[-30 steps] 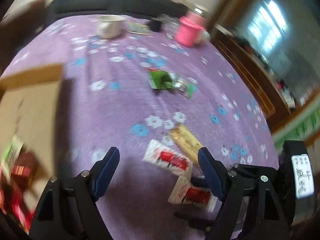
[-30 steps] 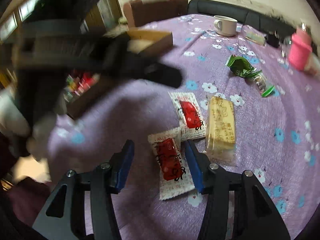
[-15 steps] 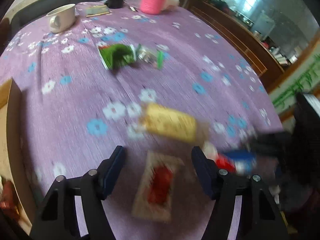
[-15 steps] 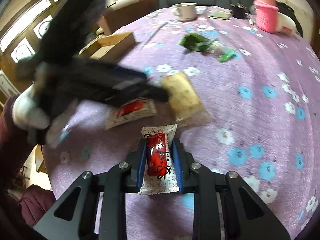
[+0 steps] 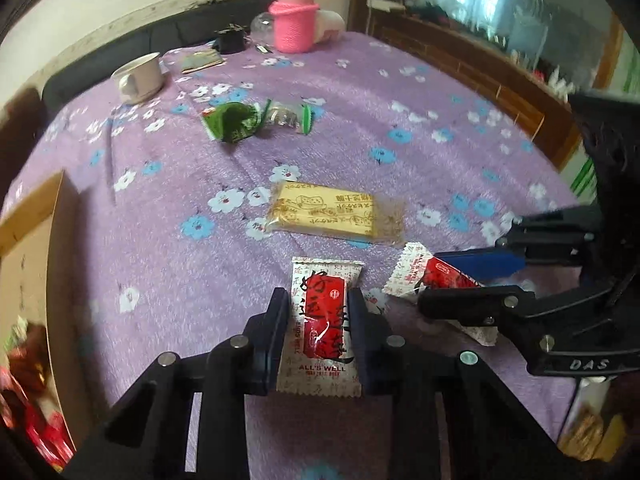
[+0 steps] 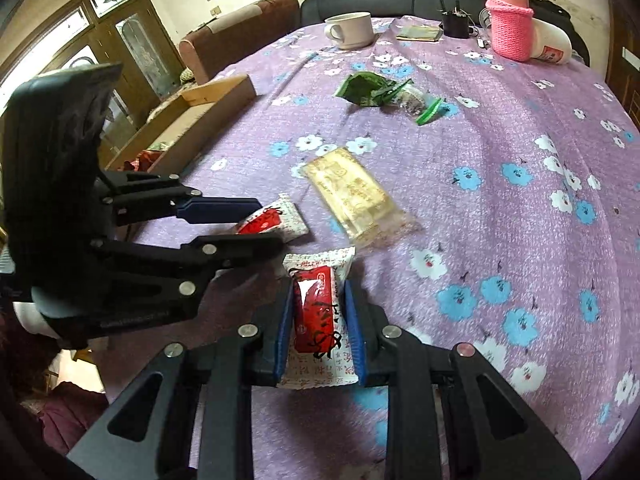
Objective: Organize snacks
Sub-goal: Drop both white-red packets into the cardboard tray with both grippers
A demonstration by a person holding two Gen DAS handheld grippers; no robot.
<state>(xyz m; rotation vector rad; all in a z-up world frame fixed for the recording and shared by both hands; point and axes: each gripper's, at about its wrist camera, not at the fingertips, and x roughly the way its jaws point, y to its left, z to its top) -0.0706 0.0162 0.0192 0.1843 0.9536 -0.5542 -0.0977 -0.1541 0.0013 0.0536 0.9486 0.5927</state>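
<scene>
Two red-and-white snack packets lie on the purple flowered tablecloth (image 5: pixel 360 140). My left gripper (image 5: pixel 318 302) is shut on one packet (image 5: pixel 324 320). My right gripper (image 6: pixel 318 292) is shut on the other packet (image 6: pixel 316 312); in the left wrist view that gripper (image 5: pixel 448 280) and its packet (image 5: pixel 436 280) sit at the right. In the right wrist view the left gripper (image 6: pixel 264 220) holds its packet (image 6: pixel 276 218) at the left. A yellow biscuit pack (image 5: pixel 332 210) lies beyond both, also in the right wrist view (image 6: pixel 352 196). A green wrapper (image 5: pixel 234 122) lies farther back.
A cardboard box (image 6: pixel 192 120) with red snacks stands at the table's left side, also in the left wrist view (image 5: pixel 28 248). A white cup (image 6: pixel 350 30), a pink-sleeved bottle (image 6: pixel 510 28), a small dark pot (image 6: pixel 456 24) and a clear green-edged wrapper (image 6: pixel 416 102) are toward the back.
My left gripper moved down over a red-and-white packet and shut on it. My right gripper stays shut on its packet.
</scene>
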